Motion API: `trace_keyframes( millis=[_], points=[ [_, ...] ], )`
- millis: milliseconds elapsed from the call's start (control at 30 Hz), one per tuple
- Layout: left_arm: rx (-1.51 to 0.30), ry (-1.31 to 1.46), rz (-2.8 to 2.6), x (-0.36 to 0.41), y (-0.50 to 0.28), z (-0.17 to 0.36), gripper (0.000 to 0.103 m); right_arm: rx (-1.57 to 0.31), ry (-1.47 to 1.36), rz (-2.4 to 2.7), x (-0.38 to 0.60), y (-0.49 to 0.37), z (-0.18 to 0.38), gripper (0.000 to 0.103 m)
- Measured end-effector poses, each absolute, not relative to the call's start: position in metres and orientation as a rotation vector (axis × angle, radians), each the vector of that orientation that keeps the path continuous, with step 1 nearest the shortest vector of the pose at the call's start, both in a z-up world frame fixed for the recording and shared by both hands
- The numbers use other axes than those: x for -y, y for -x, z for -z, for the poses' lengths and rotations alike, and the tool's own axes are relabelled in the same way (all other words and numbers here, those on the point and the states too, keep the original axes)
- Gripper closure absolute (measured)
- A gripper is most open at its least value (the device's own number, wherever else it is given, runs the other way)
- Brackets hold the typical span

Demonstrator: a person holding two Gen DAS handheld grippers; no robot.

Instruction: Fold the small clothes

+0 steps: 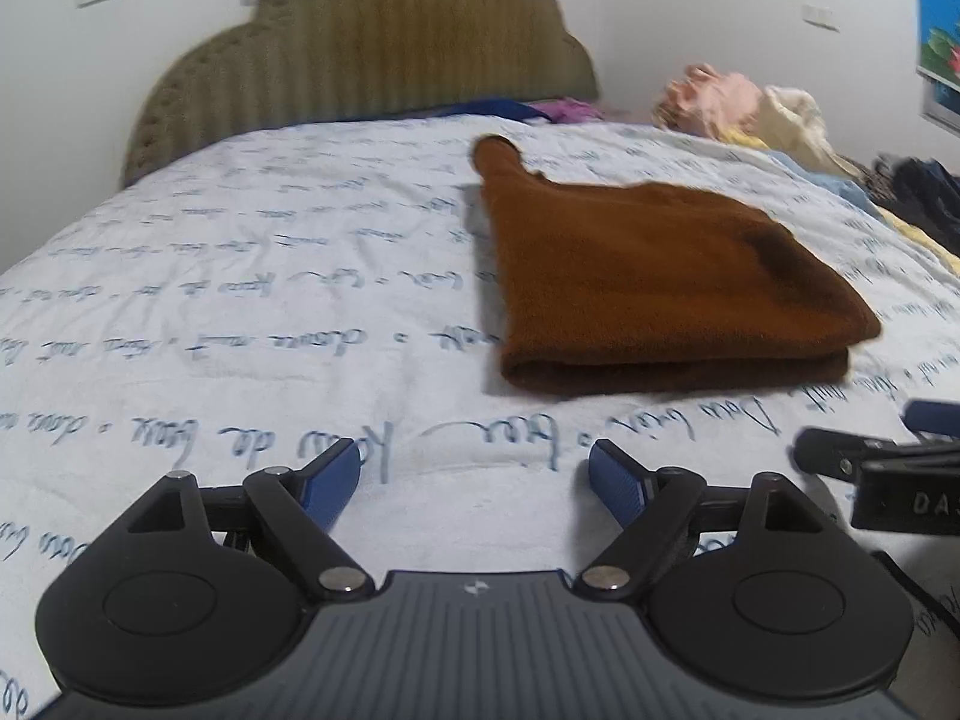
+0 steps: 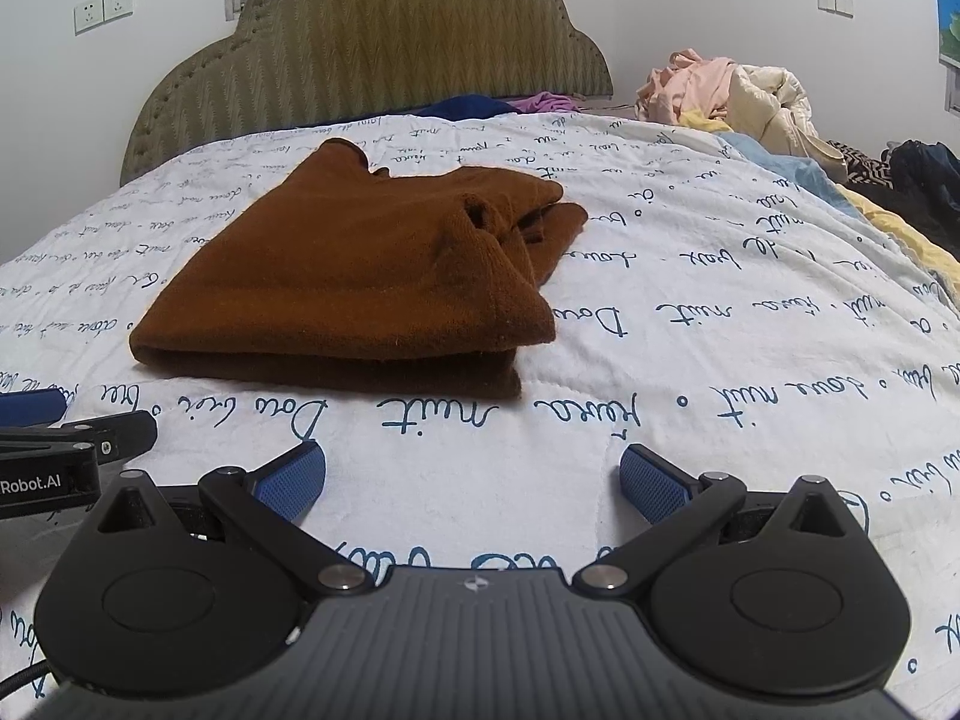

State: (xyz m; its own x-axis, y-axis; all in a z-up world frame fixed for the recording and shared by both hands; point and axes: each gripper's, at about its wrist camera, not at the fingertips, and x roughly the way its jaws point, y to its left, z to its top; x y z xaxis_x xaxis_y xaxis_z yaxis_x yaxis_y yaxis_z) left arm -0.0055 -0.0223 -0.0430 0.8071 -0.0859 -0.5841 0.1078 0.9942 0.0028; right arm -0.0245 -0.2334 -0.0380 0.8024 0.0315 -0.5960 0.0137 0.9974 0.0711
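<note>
Item: brown garment [image 2: 354, 276], folded into a thick pad, lying on the script-printed bedspread [image 2: 690, 360] ahead of both tools; a narrow part pokes out at its far corner.

Left gripper [image 1: 474, 480]: jaws spread wide, nothing between them, low over bare quilt.

Right gripper [image 2: 471, 483]: jaws likewise wide apart and empty (its side shows at the left view's right edge, cut off).

Background: padded headboard [image 2: 372, 54]; heap of clothes [image 2: 738, 96] at the bed's far right, individual pieces hard to tell apart. Left view is blurred.
</note>
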Motion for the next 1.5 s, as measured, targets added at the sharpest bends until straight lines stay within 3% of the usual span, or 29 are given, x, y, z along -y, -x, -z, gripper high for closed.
trace_keyframes(
  millis=[133,267,1500],
  points=[
    [-0.632,-0.026,0.099,0.0202,0.0036,0.0429,0.019,-0.641,-0.073,-0.010,0.2332,0.0242,0.0381,0.000],
    [-0.646,-0.060,0.122,0.0261,0.0032,0.0447,0.011,-0.642,-0.070,-0.009,0.2335,0.0239,0.0388,0.000],
    [-0.659,-0.066,0.123,0.0273,0.0011,0.0462,0.010,-0.644,-0.070,-0.010,0.2340,0.0231,0.0396,0.000]
  ],
)
